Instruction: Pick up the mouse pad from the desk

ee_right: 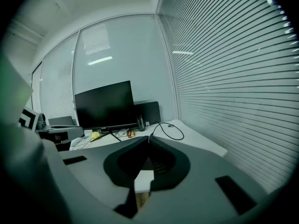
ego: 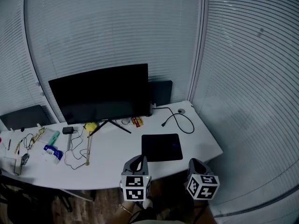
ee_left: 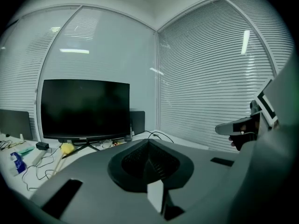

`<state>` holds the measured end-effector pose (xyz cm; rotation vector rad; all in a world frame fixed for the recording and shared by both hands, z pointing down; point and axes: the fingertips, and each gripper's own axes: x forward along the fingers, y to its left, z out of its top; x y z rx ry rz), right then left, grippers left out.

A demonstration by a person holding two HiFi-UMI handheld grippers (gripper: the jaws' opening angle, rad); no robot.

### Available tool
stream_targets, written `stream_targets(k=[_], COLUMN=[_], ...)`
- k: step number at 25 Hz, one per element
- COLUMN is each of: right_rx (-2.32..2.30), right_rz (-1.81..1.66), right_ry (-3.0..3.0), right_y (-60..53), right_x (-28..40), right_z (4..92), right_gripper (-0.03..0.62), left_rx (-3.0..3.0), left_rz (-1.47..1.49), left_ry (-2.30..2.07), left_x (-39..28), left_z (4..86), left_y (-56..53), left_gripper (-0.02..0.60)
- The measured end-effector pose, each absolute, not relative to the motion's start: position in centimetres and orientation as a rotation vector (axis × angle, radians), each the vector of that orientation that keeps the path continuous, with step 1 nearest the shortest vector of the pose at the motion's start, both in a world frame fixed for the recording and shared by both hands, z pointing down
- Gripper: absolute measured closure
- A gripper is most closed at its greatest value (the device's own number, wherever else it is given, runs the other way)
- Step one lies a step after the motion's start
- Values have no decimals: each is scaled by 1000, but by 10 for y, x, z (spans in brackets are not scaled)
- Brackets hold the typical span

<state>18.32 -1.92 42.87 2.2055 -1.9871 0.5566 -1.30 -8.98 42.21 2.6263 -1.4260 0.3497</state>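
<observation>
mouse pad (ego: 161, 147) = black rectangle lying flat on white bench (ego: 110, 160), right of centre, near the front edge, just ahead of the monitor (ego: 100, 93) stand legs. its top is bare, nothing on it. black cable (ego: 180, 120) loops just behind it, near but apart. pad doesn't show in either gripper view, claw bodies block it.

left claw (ego: 136, 161) hangs at bench front edge, just by the pad's near-left corner, not touching it. right claw (ego: 196, 164) sits off the pad's front-right, also apart. both are clenched w/ nothing between them: the left gripper view shows the tips meeting, and the right gripper view shows the same.

handling (judgement): looks thin, light, floppy, prob cloth top w/ grippy rubber underside. not heavy or fragile, but likely to droop if lifted by one side and may cling to the bench. it lies flush, so no lip to get under. best hold is prob the front edge or a near corner, closest to the claws. sliding it to overhang the bench edge would give a pinch point. a claw must open first. a hold at 2 corners would stop it folding.

containers: no box, tray or bin i can make out. left end of bench has small clutter: blue-white pack (ego: 52, 152), yellow thing (ego: 90, 126), thin wires (ego: 70, 162). whether the pack holds anything, can't tell.
</observation>
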Motion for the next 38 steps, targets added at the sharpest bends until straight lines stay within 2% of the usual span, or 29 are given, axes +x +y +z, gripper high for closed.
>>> stream_targets(k=[16,38], right_rx=[2188,2180], right_rz=[514,580], right_ry=[-1945,-1916], right_y=[-116,-222], right_x=[201,221], right_z=[412,426], right_gripper=[560,560], left_rx=[2580,2557], left_rz=[246,267], left_ry=[-1406,-1375], left_x=[1,22], left_z=[412,426], left_y=[-198,-302], left_gripper=[565,565])
